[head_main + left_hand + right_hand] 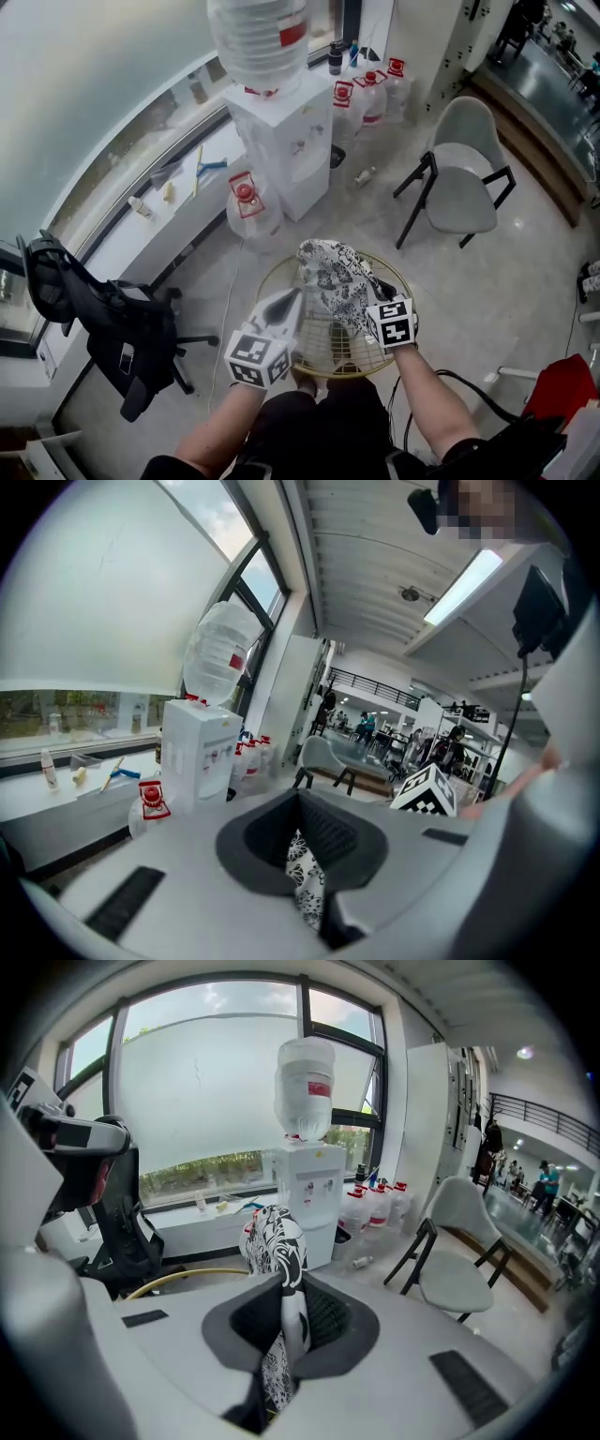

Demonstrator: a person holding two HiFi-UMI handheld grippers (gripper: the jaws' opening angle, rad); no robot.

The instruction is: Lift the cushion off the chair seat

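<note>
Black-and-white cushion (330, 272) hangs pinched in the left tongs (302, 850) and right tongs (286, 1321) above the wire chair seat (323, 349). Lifting seems nearly done; next, carry it clear without slackening.

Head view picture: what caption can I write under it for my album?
Left gripper and right gripper pinch the black-and-white cushion over the round wire chair seat, near a water dispenser.

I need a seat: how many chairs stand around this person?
3: a black office chair at left, a grey chair at right, the wire chair below the cushion. More may be hidden.
</note>
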